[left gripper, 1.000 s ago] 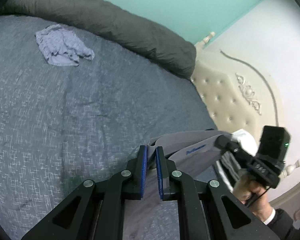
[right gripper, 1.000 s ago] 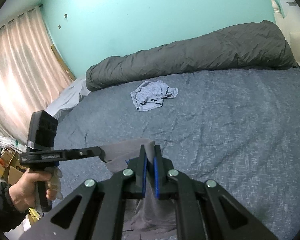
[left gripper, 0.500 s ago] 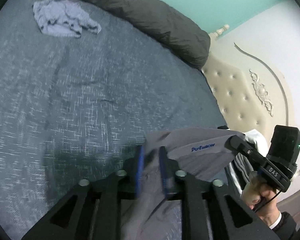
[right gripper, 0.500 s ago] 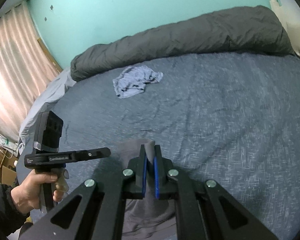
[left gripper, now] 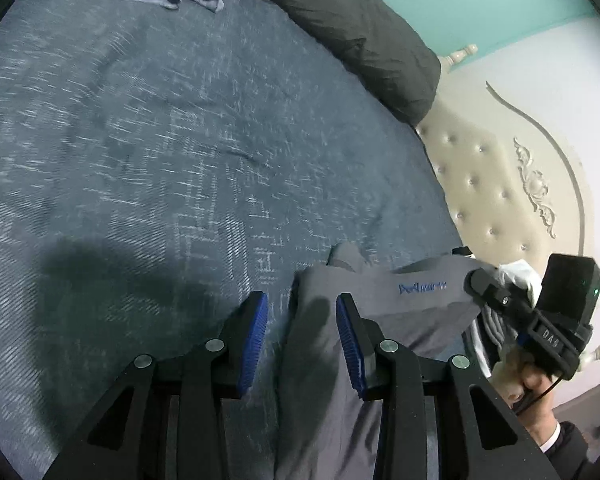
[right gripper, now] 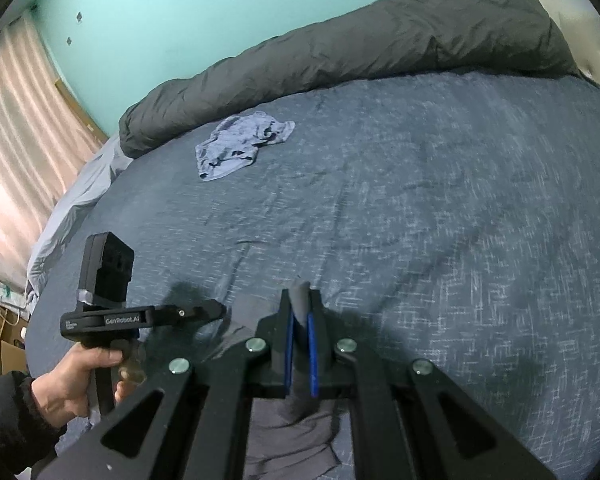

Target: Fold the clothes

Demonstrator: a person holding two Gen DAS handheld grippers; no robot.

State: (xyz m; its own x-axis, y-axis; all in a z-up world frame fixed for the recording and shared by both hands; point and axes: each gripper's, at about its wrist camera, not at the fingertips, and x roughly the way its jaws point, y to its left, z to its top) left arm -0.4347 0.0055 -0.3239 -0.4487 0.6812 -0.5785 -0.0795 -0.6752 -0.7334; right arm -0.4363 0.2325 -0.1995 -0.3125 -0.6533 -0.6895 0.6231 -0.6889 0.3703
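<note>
On the blue-grey bedspread (left gripper: 148, 128), which fills most of both views, a dark grey rolled duvet (right gripper: 380, 44) lies along the far edge. Just in front of the duvet sits a crumpled light blue garment (right gripper: 240, 144). Well apart from the duvet, at the bedspread's near edge, lies the grey garment (left gripper: 320, 380) with blue lettering. The right gripper (right gripper: 299, 334) pinches a fold of it between narrow jaws. The left gripper (left gripper: 302, 320) hangs over the garment's edge, jaws wide, holding nothing.
</note>
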